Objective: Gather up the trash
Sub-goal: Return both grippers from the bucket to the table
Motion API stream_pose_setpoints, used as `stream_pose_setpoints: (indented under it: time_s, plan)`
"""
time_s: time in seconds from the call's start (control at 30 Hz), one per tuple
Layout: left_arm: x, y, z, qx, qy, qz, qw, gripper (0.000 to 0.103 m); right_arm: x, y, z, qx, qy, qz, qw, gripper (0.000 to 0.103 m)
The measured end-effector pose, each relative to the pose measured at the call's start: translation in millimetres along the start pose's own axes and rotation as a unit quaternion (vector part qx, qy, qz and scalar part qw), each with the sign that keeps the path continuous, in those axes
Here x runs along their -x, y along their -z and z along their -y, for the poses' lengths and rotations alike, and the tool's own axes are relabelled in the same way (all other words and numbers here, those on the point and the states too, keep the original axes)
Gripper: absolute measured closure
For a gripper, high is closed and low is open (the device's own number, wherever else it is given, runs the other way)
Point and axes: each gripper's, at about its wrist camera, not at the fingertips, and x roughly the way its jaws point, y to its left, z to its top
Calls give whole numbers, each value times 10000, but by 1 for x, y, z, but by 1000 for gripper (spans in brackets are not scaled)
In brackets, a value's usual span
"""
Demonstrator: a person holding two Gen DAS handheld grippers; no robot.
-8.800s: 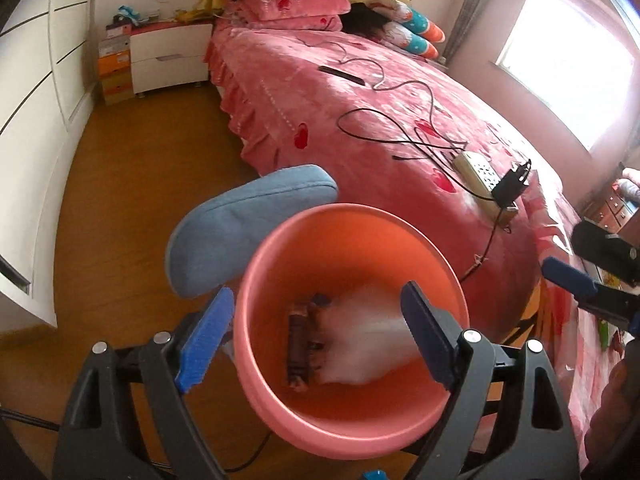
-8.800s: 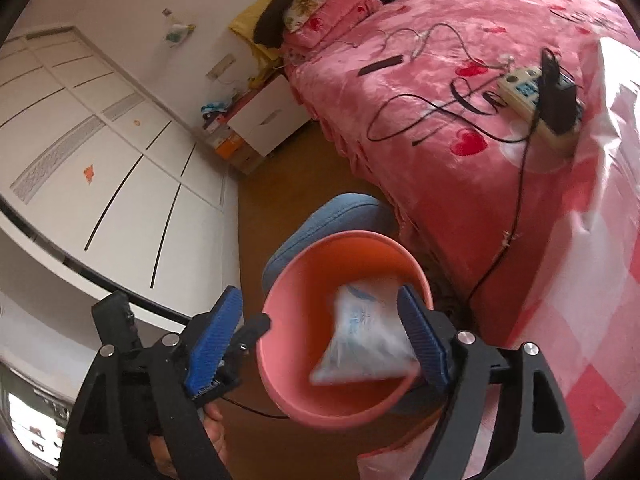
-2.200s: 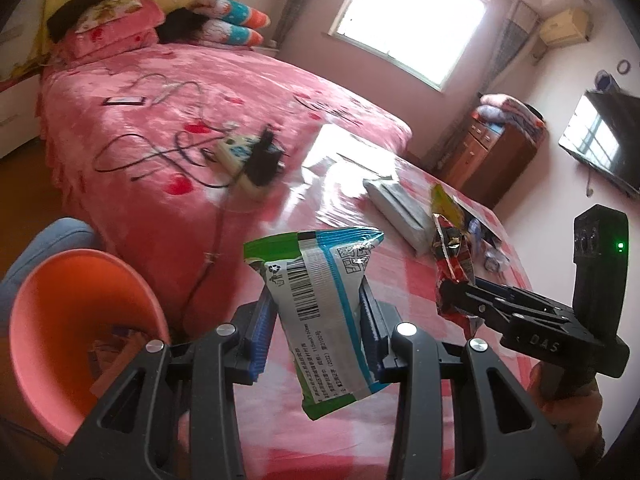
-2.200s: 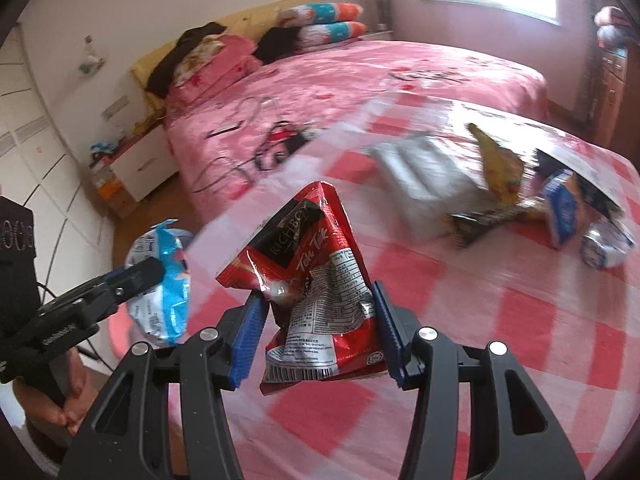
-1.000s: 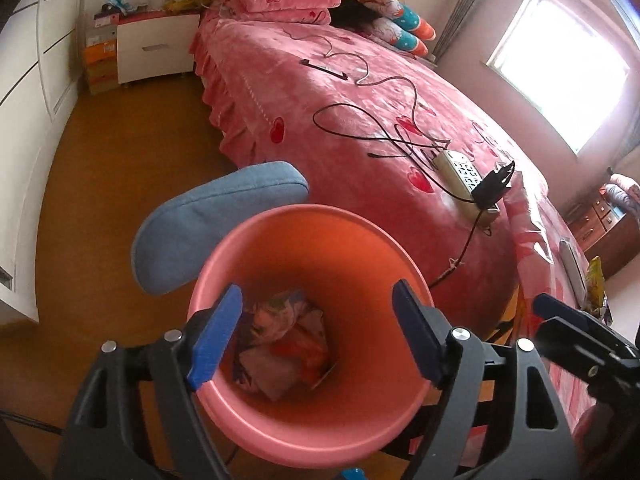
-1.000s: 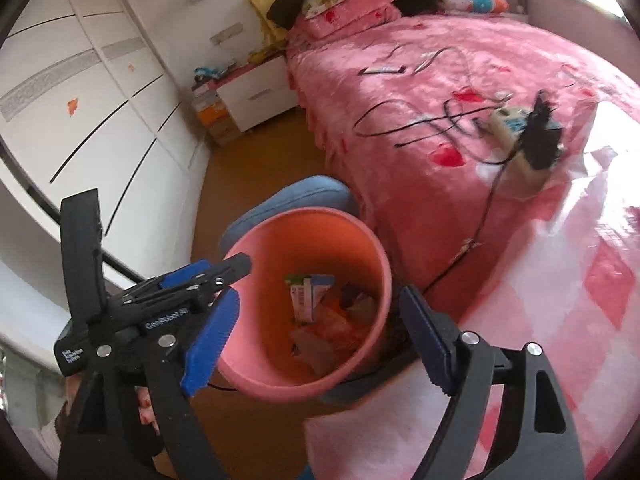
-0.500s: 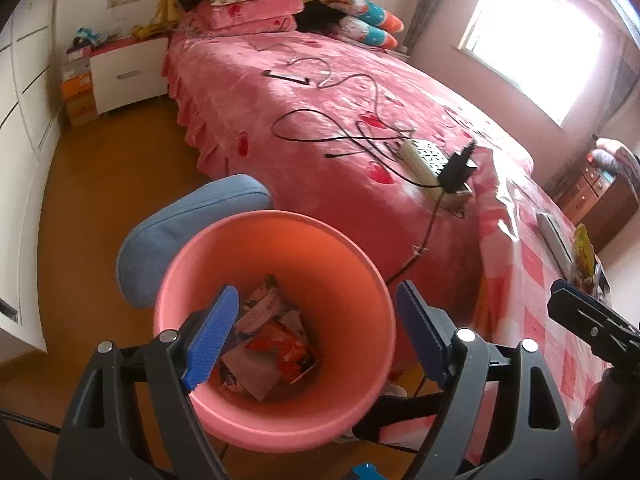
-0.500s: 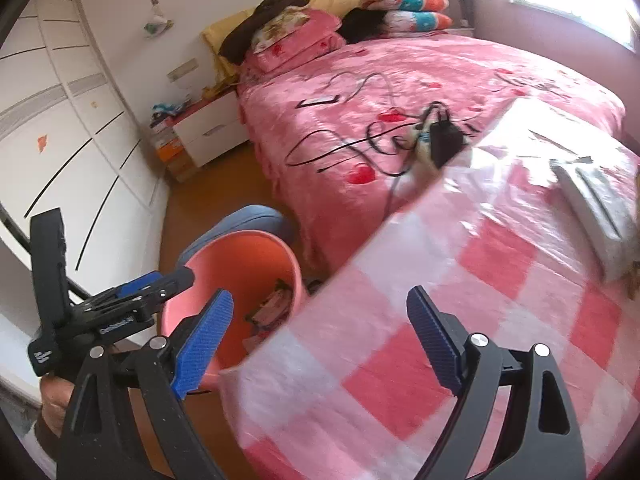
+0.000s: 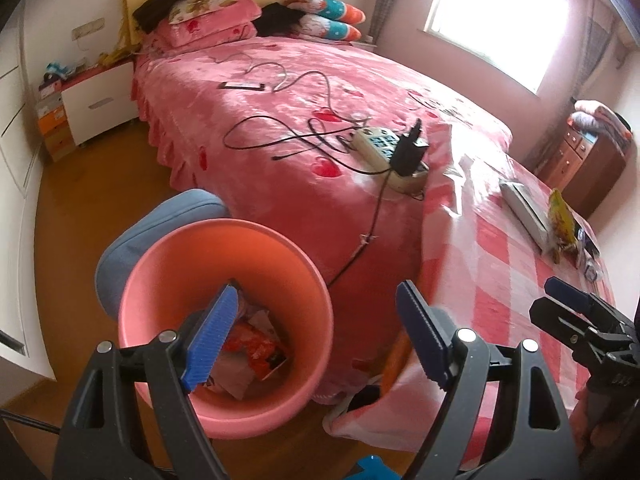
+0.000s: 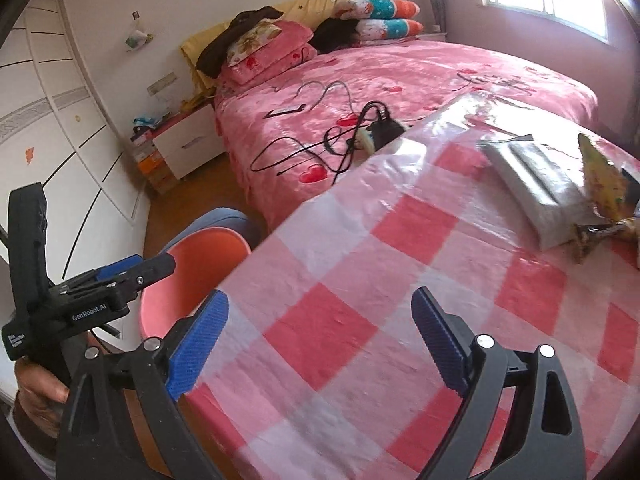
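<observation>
Bedroom: checkered table (image 10: 400, 280), pink bed (image 9: 300, 92); left gripper (image 9: 316, 332) apart, right gripper (image 10: 320, 340) opening, both empty.

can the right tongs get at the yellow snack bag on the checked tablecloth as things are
Probably yes. The right tongs are empty, their jaws opening, over bare checked tablecloth. The yellow snack bag lies across the table beside a white package, with nothing between.

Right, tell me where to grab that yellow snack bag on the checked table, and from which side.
Take the yellow snack bag by its upper edge, which stands tilted up off the checked table. Come from the near, open side with the right tool; the white packet lies against its left, and more wrappers crowd the far side.
</observation>
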Motion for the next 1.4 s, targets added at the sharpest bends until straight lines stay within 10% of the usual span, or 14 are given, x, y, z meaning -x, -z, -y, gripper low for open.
stream_pose_setpoints:
  time_s: [1.4]
  plan:
    - [15,5,183,-1514,563,34,9869,21,101,35,138,-1208,443,925,9874,11]
